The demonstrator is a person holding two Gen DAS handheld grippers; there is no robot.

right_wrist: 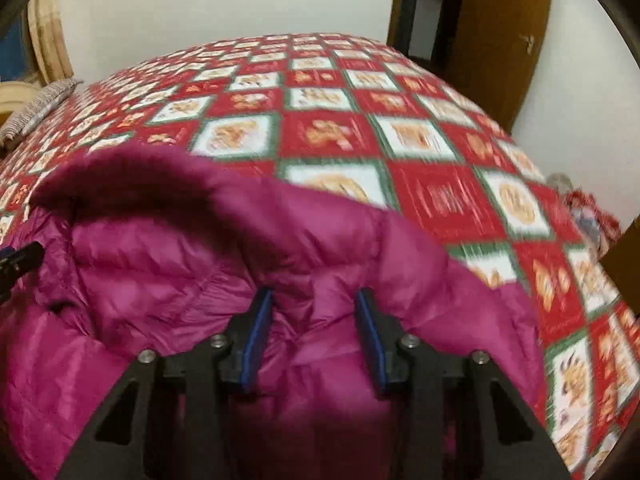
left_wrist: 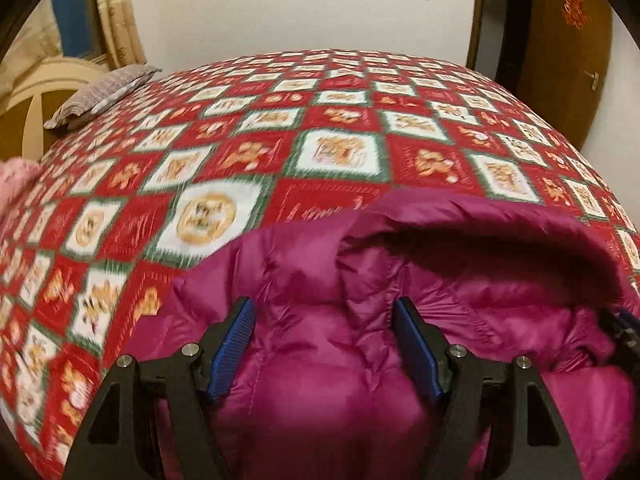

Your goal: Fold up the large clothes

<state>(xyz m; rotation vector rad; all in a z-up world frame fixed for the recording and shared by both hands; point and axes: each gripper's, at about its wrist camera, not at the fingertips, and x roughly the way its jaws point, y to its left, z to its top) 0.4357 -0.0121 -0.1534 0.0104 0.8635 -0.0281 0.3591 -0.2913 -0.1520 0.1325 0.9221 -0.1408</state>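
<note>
A magenta puffy hooded jacket (left_wrist: 320,380) lies on a bed with a red, white and green patterned cover (left_wrist: 248,152). Its hood (left_wrist: 500,232) arches up between the two grippers. My left gripper (left_wrist: 324,308) stands wide over the jacket's left shoulder; padded fabric bulges between its blue pads (left_wrist: 232,344) without being pinched. My right gripper (right_wrist: 314,296) has its blue pads (right_wrist: 256,340) pressed into bunched fabric of the jacket (right_wrist: 168,280) near the other shoulder. Each gripper's tip shows at the edge of the other's view: the right gripper (left_wrist: 626,326), the left gripper (right_wrist: 20,260).
A grey pillow (left_wrist: 100,94) lies at the bed's far left by a cream headboard (left_wrist: 36,92). A pink cloth (left_wrist: 16,176) sits at the left edge. A brown door (left_wrist: 560,52) stands beyond the far right corner. Patterned bags (right_wrist: 588,216) sit beside the bed's right side.
</note>
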